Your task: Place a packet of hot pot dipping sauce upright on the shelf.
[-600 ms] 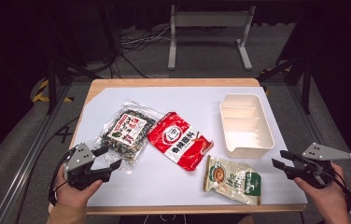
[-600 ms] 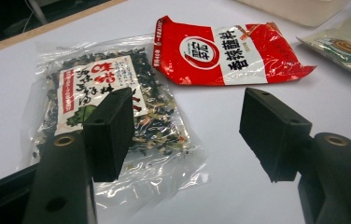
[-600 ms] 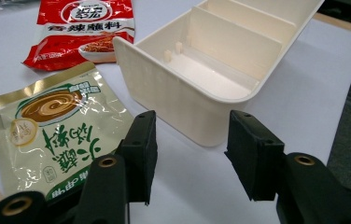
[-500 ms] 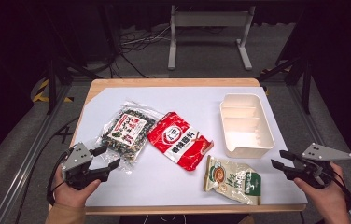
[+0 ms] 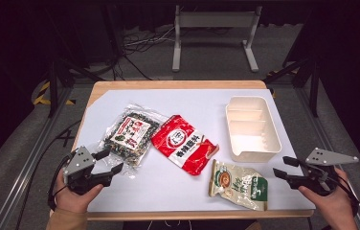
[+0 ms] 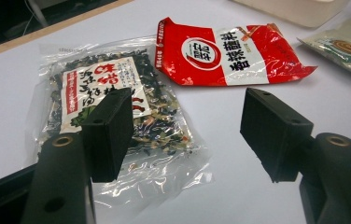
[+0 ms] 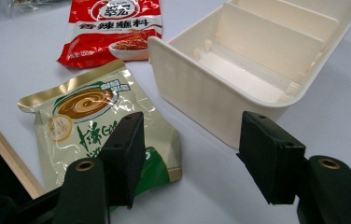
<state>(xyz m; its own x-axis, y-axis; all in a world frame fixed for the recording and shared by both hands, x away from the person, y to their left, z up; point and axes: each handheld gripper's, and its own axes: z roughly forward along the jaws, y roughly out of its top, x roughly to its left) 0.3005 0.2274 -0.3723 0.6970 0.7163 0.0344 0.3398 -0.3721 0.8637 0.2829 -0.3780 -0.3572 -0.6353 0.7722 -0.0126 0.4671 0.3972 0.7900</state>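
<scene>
Sitting lower left of the high view, the left gripper [image 5: 105, 164] is held wide open and empty just beside the seaweed bag [image 5: 130, 133], while the right gripper [image 5: 286, 167], lower right, is also gaping, empty, near the green pouch [image 5: 238, 184].

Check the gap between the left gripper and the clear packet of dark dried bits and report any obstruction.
Nothing visible blocks it. The left gripper, jaws open, hovers at the near corner of the clear packet, with bare white table cover around. The red packet lies beyond, off that line.
</scene>
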